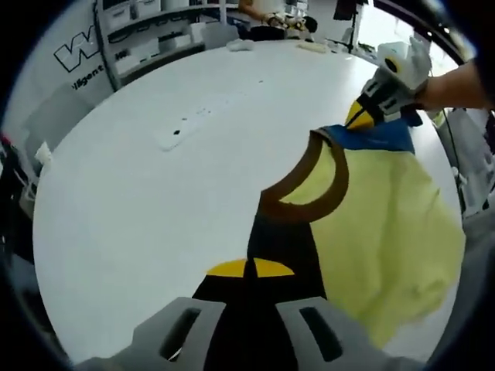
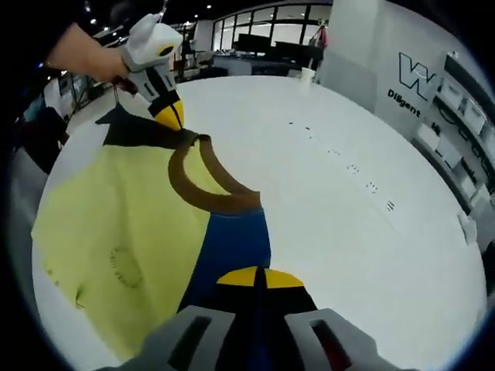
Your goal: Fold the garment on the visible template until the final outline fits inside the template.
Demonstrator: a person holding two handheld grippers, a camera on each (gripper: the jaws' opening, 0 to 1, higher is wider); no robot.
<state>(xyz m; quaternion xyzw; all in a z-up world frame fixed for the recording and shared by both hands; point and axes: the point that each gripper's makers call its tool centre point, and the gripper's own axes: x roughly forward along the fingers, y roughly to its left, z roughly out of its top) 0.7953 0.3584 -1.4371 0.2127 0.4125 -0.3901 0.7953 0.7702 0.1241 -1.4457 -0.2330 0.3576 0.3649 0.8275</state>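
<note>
- Left gripper view: left gripper (image 1: 249, 270) fingers clamp the garment (image 1: 371, 232) at one shoulder; right gripper (image 1: 363, 114) grips the other.
- Garment hangs spread above the desk (image 1: 155, 201), unfolded; no template discernible, so folding appears barely begun.

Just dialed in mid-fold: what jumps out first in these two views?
The yellow shirt, stretched over the white table with its brown collar arching between the two claws. The left claw is shut on the black shoulder and the right claw on the blue shoulder.
</note>
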